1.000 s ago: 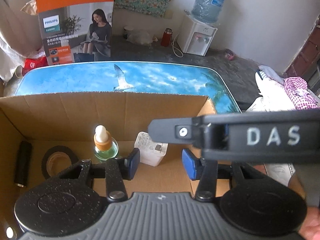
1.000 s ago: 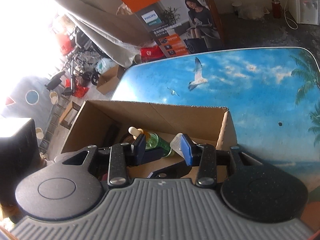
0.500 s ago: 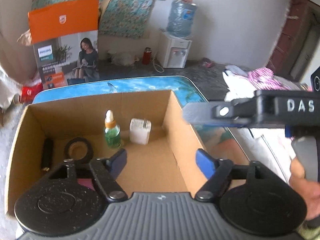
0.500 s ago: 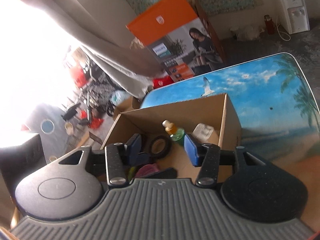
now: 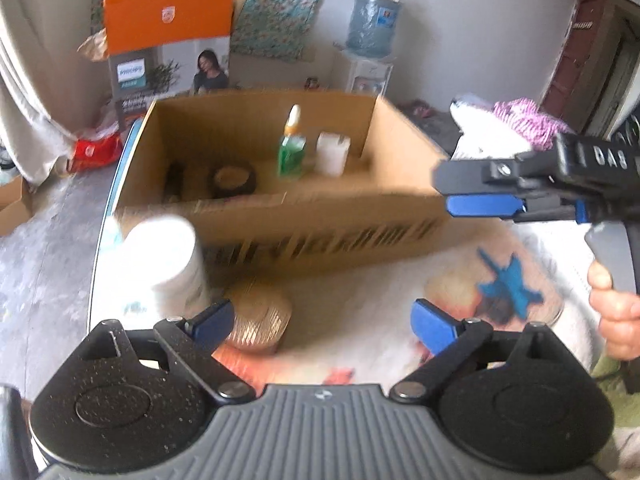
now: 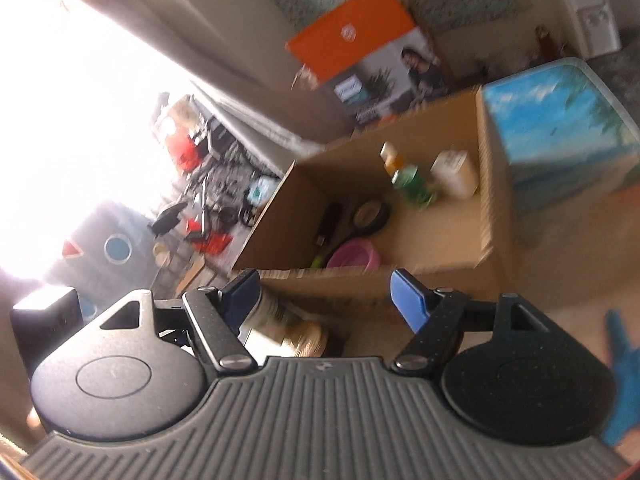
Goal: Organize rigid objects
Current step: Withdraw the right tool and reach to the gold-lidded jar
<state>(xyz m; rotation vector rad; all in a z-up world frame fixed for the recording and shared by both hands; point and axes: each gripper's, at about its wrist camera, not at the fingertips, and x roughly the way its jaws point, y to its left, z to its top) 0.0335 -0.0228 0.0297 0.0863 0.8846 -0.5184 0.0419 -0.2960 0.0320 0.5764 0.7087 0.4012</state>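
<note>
Sitting at far left on the table, outside the box — a white cup, not yet packed, and just beside it a ribbed golden lid or jar, also waiting. Hovering over both, the left gripper, jaws opening wide with nothing clamped between them. Resting behind, the cardboard box, already holding a dark stick, a tape roll, a green dropper bottle and a white block; showing too in the right wrist view, a pink bowl. Coming in at far right, the right gripper, jaws opening and empty, a hand gripping its handle. Judging by this: well along, at least two items left.
</note>
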